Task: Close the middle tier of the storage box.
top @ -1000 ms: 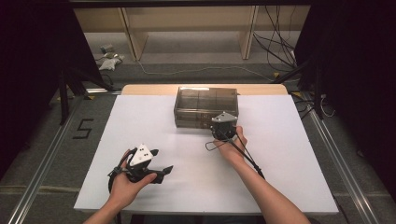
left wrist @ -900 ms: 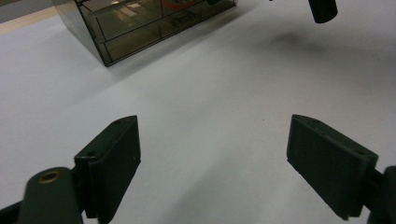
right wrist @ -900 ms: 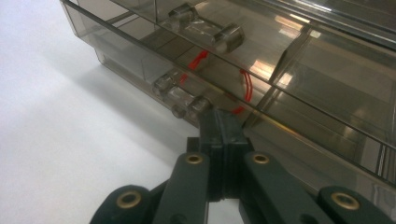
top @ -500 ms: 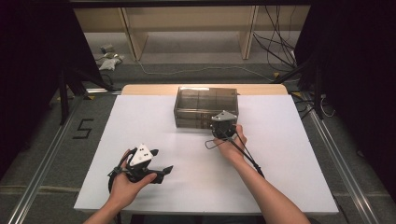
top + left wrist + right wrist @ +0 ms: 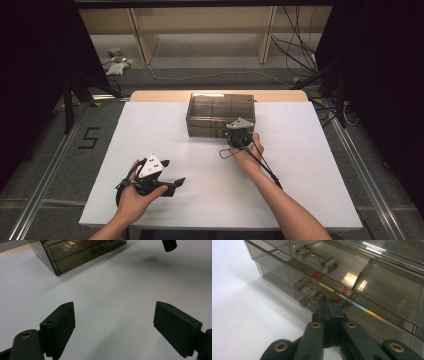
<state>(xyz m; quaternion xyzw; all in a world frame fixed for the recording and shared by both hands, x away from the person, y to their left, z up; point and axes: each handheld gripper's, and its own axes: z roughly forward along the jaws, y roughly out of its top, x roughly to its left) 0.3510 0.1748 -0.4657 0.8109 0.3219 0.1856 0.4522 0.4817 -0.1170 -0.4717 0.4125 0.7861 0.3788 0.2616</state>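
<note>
High view: little has changed over the last second. The right gripper [image 5: 238, 130] sat at the front of the drawer box [image 5: 220, 106] then and sits there now, at most a touch closer to it. The left gripper [image 5: 172, 172] has not moved either, resting in its hand on the white table [image 5: 310, 165] well in front of the box and off to its left. The box itself stands where it did, at the far middle of the table, with no drawer visibly pulled out from its front.

In the right gripper view, the 2 jaws of that gripper [image 5: 329, 304] are pressed flat together, their tips touching the box front [image 5: 374, 277] just beside the clear handle [image 5: 310, 297] of the lower drawer. Whether they pinch any part of that handle I cannot tell; they look closed on nothing. Thin red loops [image 5: 315, 273] show through the wall behind the handle.

In the left gripper view, the left gripper [image 5: 122, 322] has its jaws spread wide over bare table, holding nothing, with the box [image 5: 75, 255] farther off.

The stillness suggests the approach to the box is finished, and the drawer pull itself has not begun.
</note>
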